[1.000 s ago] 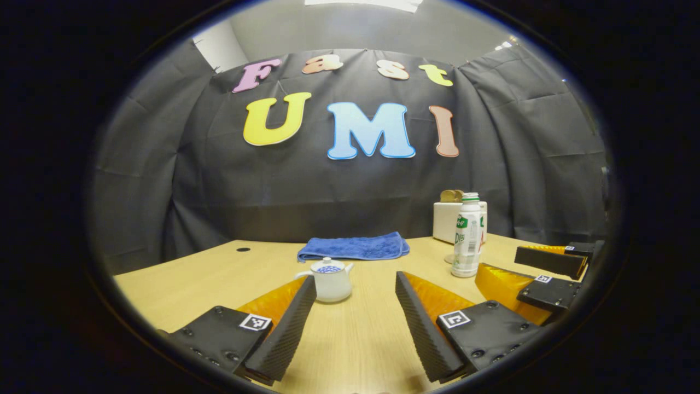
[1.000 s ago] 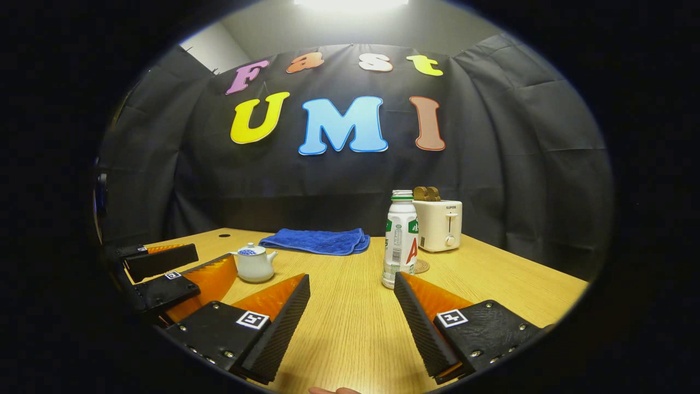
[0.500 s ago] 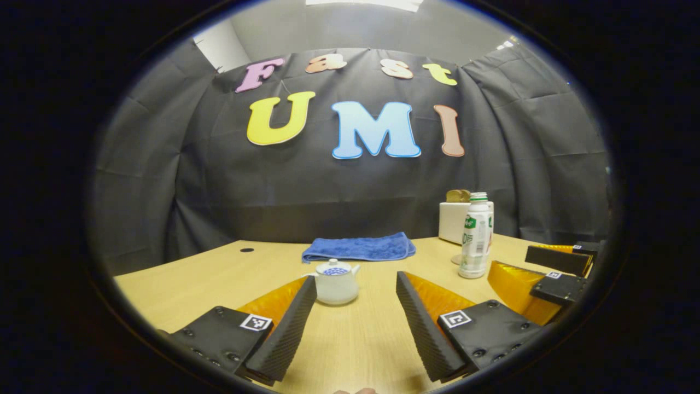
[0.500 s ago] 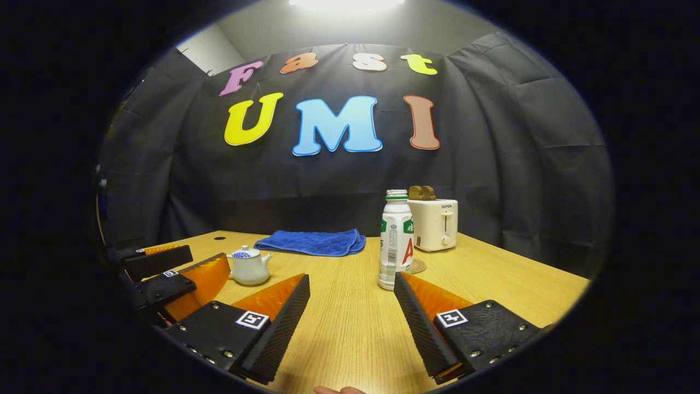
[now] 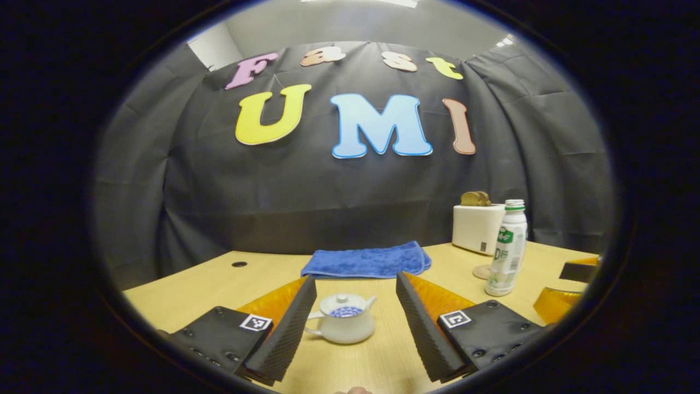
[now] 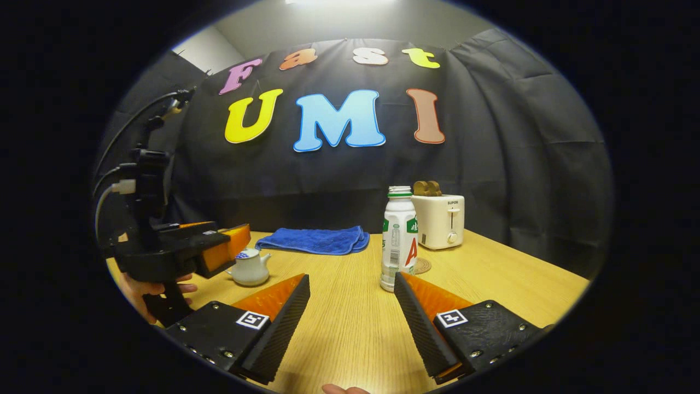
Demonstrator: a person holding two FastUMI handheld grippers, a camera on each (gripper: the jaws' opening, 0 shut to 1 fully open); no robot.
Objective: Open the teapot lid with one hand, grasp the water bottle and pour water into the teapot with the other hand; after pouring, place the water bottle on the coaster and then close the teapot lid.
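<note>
The left gripper view looks down close over the teapot (image 5: 343, 325). The right gripper view sits low, farther back. Both face the table (image 6: 492, 279) and bottle (image 6: 399, 236).

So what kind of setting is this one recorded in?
Likely a staged recording booth, not a real kitchen: a black cloth wall behind a wooden table set with a teapot, water bottle and toaster.

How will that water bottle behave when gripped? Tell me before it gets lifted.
The water bottle stands tall on a narrow base, so a high nudge probably tips it. Its smooth plastic body may flex or slip under the right gripper. How full it is, hence its weight, I cannot tell.
</note>
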